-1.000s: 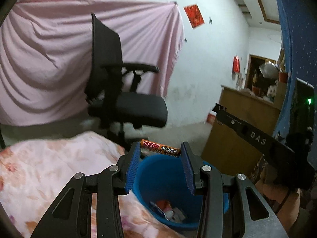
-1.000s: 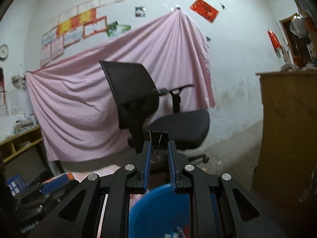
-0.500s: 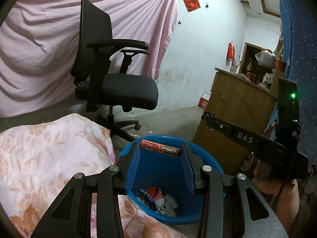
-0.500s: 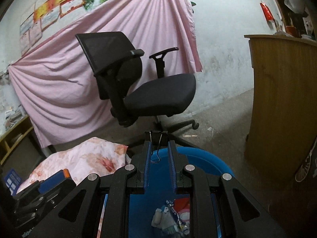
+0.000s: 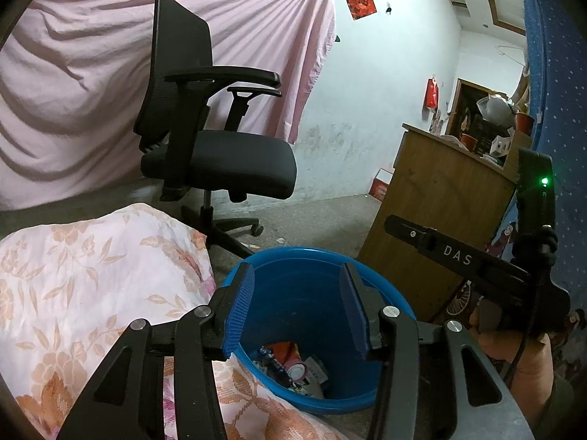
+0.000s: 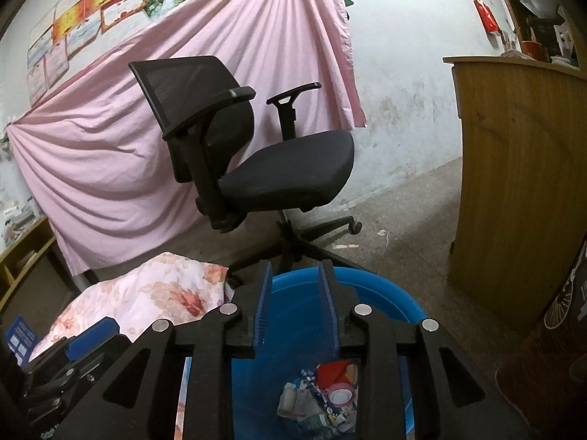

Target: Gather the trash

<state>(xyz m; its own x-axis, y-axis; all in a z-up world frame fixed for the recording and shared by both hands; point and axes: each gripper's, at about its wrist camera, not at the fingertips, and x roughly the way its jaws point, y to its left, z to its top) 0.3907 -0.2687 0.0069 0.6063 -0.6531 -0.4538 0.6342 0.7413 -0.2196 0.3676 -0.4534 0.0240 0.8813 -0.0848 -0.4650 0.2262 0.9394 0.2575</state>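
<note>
A blue plastic bin (image 5: 315,267) stands on the floor beside the flowered bedding, with mixed trash (image 5: 293,366) at its bottom. My left gripper (image 5: 295,289) is open and empty above the bin's mouth. My right gripper (image 6: 295,286) is open and empty over the same bin (image 6: 385,297), whose trash (image 6: 326,396) shows below it. The right gripper's body also shows in the left wrist view (image 5: 477,267), to the right of the bin. The battery pack and the binder clip are not visible between the pads.
A black office chair (image 5: 216,154) stands behind the bin, its wheeled base close to the rim. A wooden cabinet (image 5: 433,212) stands to the right. Flowered bedding (image 5: 91,275) lies to the left. A pink sheet (image 6: 146,110) hangs on the back wall.
Both grippers have opened over the bin. The battery pack has left the left gripper and the binder clip has left the right one. Both views tilted further down toward the bin.
</note>
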